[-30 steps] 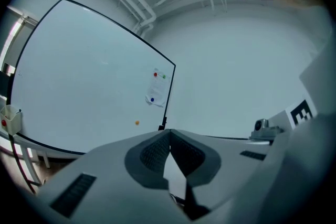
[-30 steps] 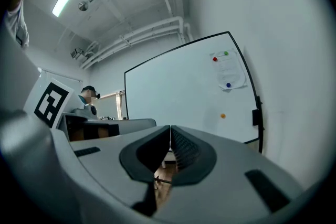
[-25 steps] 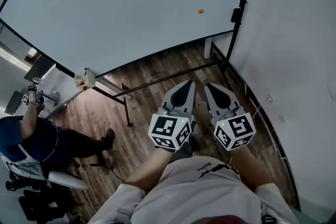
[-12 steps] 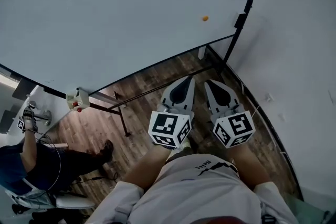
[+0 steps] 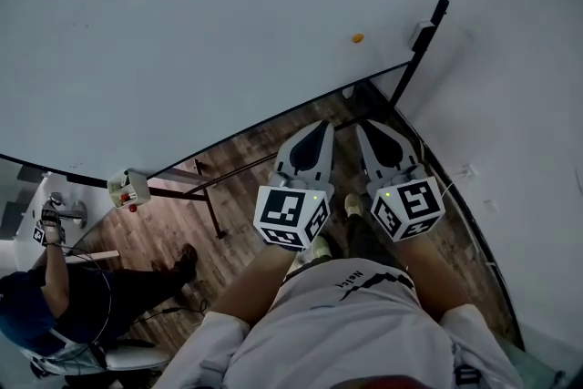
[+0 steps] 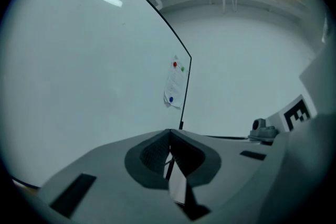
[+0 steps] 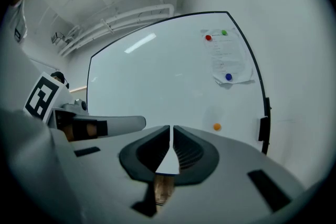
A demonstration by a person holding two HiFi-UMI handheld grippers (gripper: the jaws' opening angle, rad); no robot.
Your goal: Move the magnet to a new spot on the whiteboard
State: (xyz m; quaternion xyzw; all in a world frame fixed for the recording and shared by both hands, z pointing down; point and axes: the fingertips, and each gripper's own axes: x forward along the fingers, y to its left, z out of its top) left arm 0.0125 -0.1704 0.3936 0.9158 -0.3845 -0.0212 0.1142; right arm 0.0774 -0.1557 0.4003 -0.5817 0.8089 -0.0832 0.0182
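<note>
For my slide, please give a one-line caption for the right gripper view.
Shut, empty right gripper faces the whiteboard, its orange magnet below a pinned sheet.

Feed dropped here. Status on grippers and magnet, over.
Jaws shut, empty: left gripper, right gripper, short of whiteboard. On it, orange magnet, untouched. Nothing in the way.

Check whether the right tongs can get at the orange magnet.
Probably yes: nothing stands between the right tongs and the magnet on the whiteboard, but they are shut and short of it.
</note>
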